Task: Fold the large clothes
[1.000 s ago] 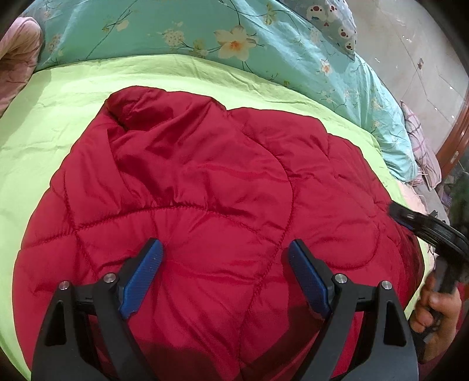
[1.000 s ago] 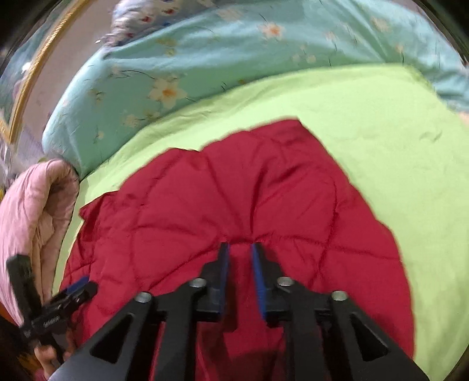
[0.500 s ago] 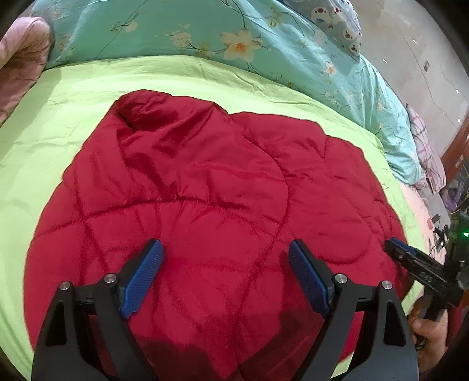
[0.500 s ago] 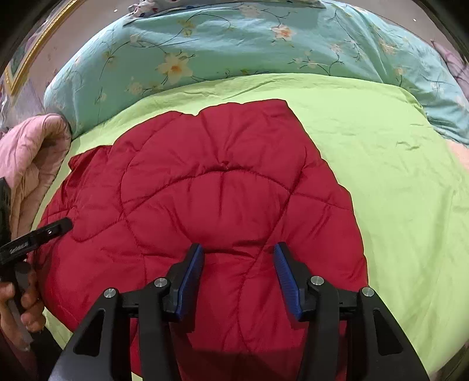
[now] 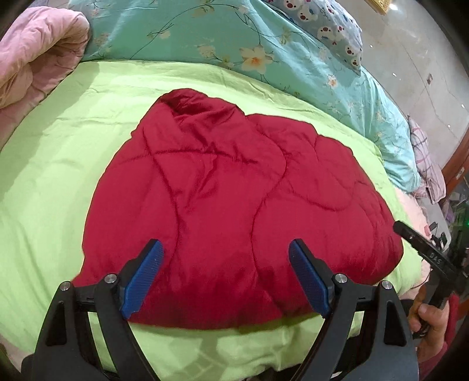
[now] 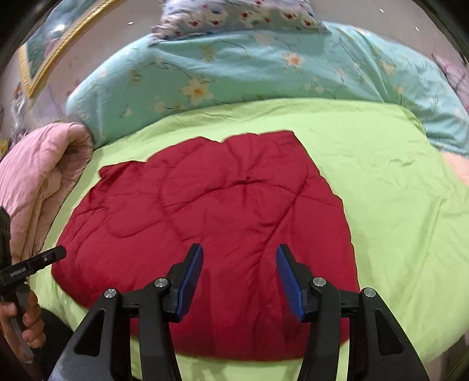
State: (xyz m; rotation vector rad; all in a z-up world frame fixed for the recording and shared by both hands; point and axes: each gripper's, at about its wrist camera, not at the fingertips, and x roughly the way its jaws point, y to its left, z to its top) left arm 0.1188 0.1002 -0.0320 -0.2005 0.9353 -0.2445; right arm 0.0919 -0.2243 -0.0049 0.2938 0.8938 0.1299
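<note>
A red quilted jacket (image 5: pixel 234 187) lies folded in a rounded bundle on the green bedspread (image 5: pixel 52 164); it also shows in the right wrist view (image 6: pixel 222 211). My left gripper (image 5: pixel 225 263) is open and empty, held above the jacket's near edge. My right gripper (image 6: pixel 239 263) is open and empty, above the near part of the jacket. The right gripper also shows at the right edge of the left wrist view (image 5: pixel 422 246), and the left gripper at the left edge of the right wrist view (image 6: pixel 32 263).
A folded pink quilt (image 5: pixel 32 58) lies at the left of the bed, also in the right wrist view (image 6: pixel 38 181). A teal floral duvet (image 5: pixel 234 38) and a patterned pillow (image 5: pixel 328 26) lie behind. The bed's near edge (image 5: pixel 222 348) is just below the grippers.
Both grippers have pulled back and up from the jacket. The right gripper was shut and has opened. The jacket lies released, and more of the green bedspread shows around it.
</note>
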